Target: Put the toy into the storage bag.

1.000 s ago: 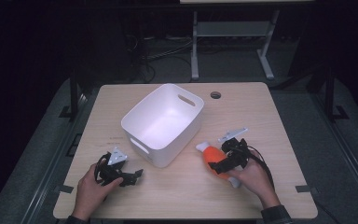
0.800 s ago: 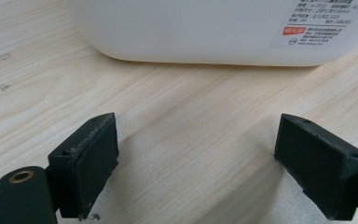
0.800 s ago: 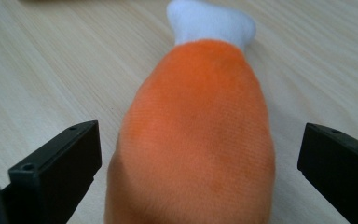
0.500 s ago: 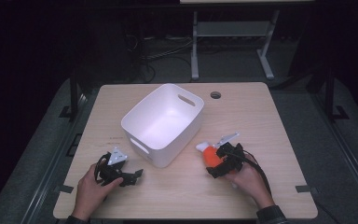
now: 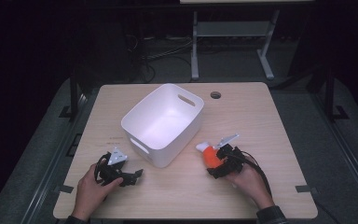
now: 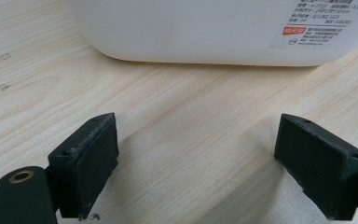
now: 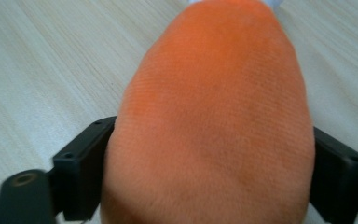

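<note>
The orange plush toy (image 7: 214,116) lies on the pale wood-grain tabletop (image 5: 270,121), just right of the white plastic bin (image 5: 163,123) and near the person's right hand (image 5: 249,179). Its body is a rounded, egg-like lump of short, fuzzy fabric with a fine knitted weave, and a small white tip shows at its far end in the high view.

The right gripper (image 7: 209,172) sits around the near end of the toy. Its fingers (image 7: 81,168) are flat black blocks with small screw holes, and they stand against the two sides of the plush. The jaws have just been closing, with the toy between them, and the pads now meet the fabric on both flanks, pinching it. A grey three-cornered plate rides on top of this gripper in the high view.

The left gripper (image 6: 214,163) rests low over the tabletop near the front left corner of the bin, held in the left hand (image 5: 93,191). Its fingers (image 6: 86,161) are spread wide apart with only bare wood between them; their rubbery pads look scuffed at the edges.

The bin is a smooth, glossy tub with rounded corners, slot handles cut in its short walls, and a printed label with a red mark on the side facing the left gripper.

A round cable hole (image 5: 216,95) is cut in the tabletop near its far edge.
</note>
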A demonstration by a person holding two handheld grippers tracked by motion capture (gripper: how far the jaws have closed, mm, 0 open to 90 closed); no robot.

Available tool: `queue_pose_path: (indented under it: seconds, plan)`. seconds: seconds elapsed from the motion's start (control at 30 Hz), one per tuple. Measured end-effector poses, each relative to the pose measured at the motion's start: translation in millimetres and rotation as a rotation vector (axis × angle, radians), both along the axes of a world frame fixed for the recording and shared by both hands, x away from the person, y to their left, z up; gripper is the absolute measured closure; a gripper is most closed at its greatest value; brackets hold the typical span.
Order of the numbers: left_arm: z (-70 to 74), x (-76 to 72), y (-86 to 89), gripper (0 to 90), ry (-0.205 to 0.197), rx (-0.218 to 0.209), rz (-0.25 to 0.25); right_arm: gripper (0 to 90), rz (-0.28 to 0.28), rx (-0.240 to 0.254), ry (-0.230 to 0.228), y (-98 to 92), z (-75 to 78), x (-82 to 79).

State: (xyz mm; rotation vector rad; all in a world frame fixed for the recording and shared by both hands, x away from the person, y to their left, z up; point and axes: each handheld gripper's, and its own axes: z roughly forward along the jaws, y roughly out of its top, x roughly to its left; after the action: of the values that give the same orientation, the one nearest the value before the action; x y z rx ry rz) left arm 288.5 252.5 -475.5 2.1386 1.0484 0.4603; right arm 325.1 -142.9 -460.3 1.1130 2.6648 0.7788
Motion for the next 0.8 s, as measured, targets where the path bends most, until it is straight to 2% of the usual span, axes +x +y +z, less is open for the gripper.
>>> queue_pose_path:
  seconds: [0.37,0.67,0.8]
  plan:
    - [0.0,0.0,0.0,12.6,0.0,0.0,0.0,31.3,0.033,0.013,-0.016,-3.3,5.5,-2.9]
    - [0.0,0.0,0.0,12.6,0.0,0.0,0.0,30.3,0.056,0.011,-0.015,-6.6,6.6,-3.0]
    - [0.0,0.0,0.0,12.6,0.0,0.001,0.0,29.7,0.086,0.024,-0.017,-10.7,10.5,-3.4]
